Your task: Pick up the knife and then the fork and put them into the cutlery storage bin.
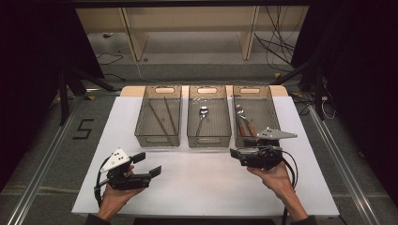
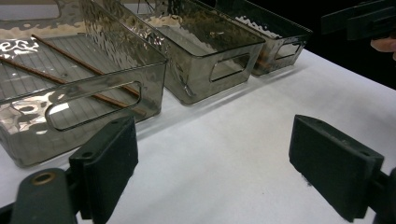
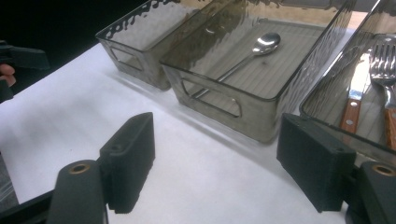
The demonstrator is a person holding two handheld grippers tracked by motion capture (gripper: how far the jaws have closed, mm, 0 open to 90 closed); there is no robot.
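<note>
Hovering over the bare white table point(image 1: 202, 183), near side, just short of three smoked bins: left gripper point(image 1: 146, 165) with jaws spread wide and nothing between them, facing the left bin point(image 2: 28, 154) holding two chopsticks point(image 2: 70, 58). Sitting just near of the right bin point(image 1: 239, 139) holding a wood-handled knife point(image 3: 353, 100) and fork point(image 3: 385, 70): right gripper point(image 1: 235, 155), jaws likewise spread and gripping nothing. Lying in the middle bin point(image 3: 224, 93): one spoon point(image 3: 261, 46).

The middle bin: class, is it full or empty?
Nearly empty. The middle bin holds one spoon lying flat on its floor; the right gripper view shows the same.
</note>
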